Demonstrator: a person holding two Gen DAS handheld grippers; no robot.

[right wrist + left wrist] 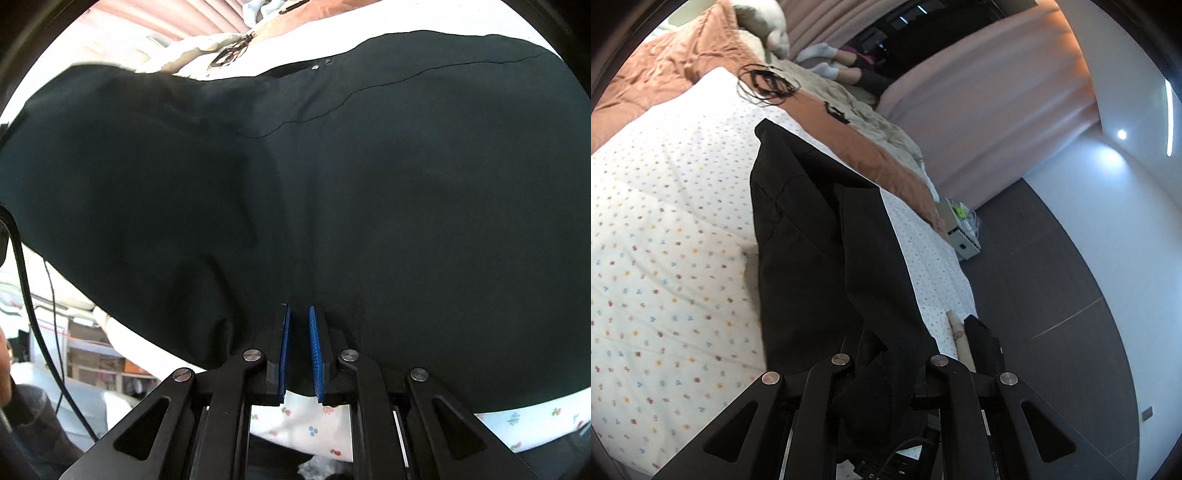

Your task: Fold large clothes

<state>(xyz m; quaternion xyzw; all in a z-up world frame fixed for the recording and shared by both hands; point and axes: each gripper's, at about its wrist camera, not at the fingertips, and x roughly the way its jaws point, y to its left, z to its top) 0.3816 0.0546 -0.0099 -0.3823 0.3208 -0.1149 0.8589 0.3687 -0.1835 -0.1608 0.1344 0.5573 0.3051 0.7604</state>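
black garment (pixel 332 184): we hold its bunched edge pinched in the left hand-held gripper (pixel 886 373); the right hand-held gripper (pixel 297 343) pinches its hem. uneven tension may skew the fold.

— Where does the garment (pixel 812 236) lie?
— On the bed (pixel 672 221), running from the left tool (pixel 886 369) toward the pillows (pixel 683 66).
— And the right tool (pixel 298 347)?
— At the garment's near edge.
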